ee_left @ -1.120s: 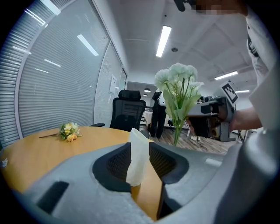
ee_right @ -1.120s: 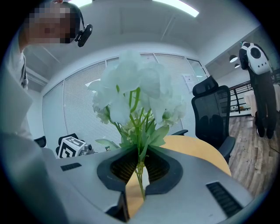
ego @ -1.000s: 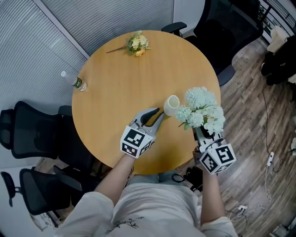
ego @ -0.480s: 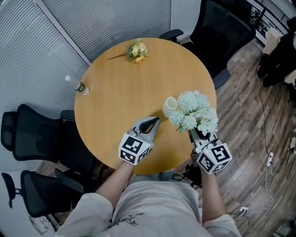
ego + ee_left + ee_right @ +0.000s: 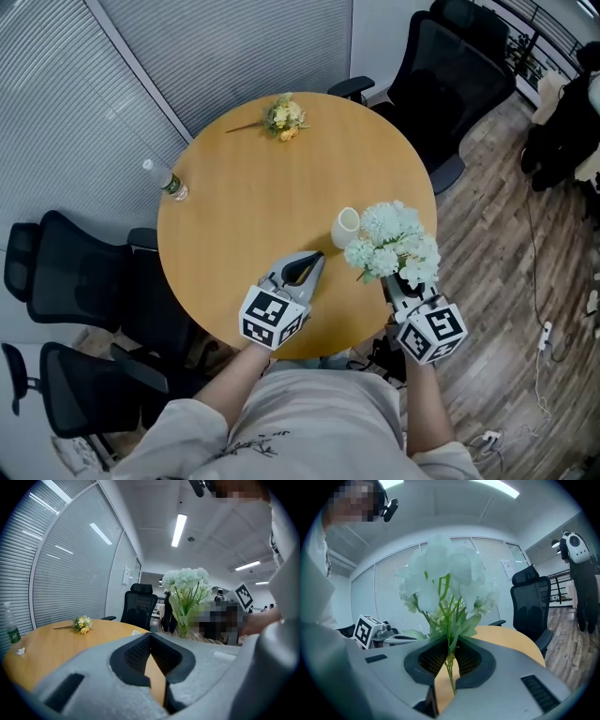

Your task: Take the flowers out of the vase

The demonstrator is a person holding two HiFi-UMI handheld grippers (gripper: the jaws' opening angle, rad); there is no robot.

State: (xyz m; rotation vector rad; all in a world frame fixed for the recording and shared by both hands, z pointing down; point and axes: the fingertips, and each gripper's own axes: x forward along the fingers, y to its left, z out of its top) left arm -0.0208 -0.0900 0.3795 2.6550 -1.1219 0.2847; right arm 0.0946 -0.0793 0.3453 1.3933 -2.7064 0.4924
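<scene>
A small white vase [image 5: 346,228] stands on the round wooden table [image 5: 244,206], with no stems in it. To its right, my right gripper [image 5: 394,279] is shut on the green stems [image 5: 450,663] of a white flower bunch [image 5: 393,242], held off the table near its right edge. In the right gripper view the blooms [image 5: 446,573] rise above the jaws. My left gripper [image 5: 313,260] is shut on nothing, a little short of the vase on the near left. The left gripper view shows its pads [image 5: 140,654] pressed together and the white bunch [image 5: 186,581] beyond them.
A yellow flower sprig [image 5: 283,116] lies at the table's far edge. A water bottle [image 5: 166,181] stands at the left edge. Black office chairs [image 5: 75,267] ring the table, with another [image 5: 450,66] at the back right. Window blinds close off the left side.
My left gripper has drawn back from the vase toward the person and its jaws have closed on nothing. The right gripper with the white bunch has shifted only slightly.
</scene>
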